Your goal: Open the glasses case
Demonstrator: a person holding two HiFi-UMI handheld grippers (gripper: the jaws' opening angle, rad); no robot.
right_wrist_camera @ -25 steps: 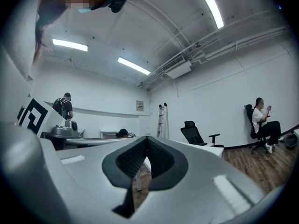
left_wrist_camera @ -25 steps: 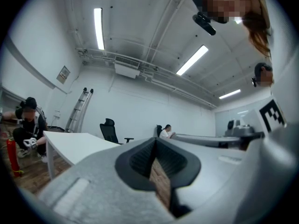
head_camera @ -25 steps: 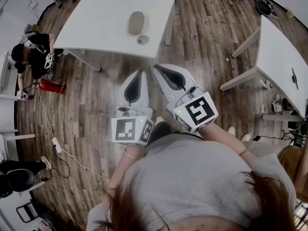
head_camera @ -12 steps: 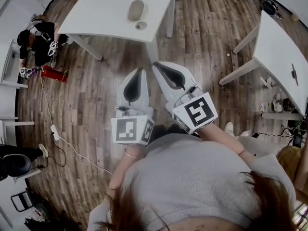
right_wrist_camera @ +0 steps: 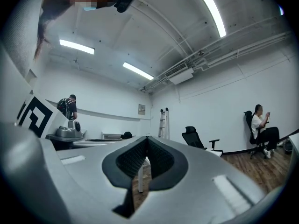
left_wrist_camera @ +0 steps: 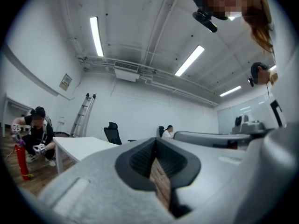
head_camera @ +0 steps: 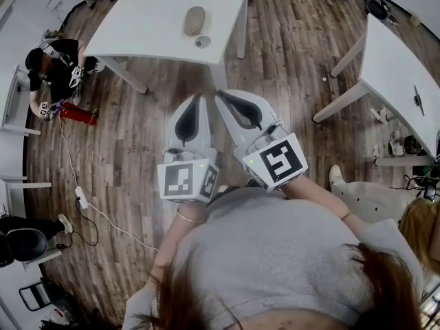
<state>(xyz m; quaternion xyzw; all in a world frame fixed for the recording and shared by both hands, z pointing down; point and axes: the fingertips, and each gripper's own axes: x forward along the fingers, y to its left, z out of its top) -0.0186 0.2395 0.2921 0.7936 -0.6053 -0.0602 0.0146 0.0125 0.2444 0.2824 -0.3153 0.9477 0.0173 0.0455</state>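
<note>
Head view: glasses case (head_camera: pixel 194 20) lies on the white table (head_camera: pixel 144 26), apparently closed and untouched. Left gripper (head_camera: pixel 200 98) and right gripper (head_camera: pixel 218 95), jaws together and empty, hover over the floor (head_camera: pixel 137 136), well apart from the case. Approach, grasp and opening are not yet done.

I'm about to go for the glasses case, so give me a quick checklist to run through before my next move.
1. Left hand-held gripper empty: ok, jaws together.
2. Right hand-held gripper empty: ok, jaws together.
3. Glasses case visible on white table: ok.
4. Case within reach: not ok, both are over the floor, short of the table.
5. Case's opening side known: cannot tell.
6. Space beside case: not ok, small round object sits close by.
</note>
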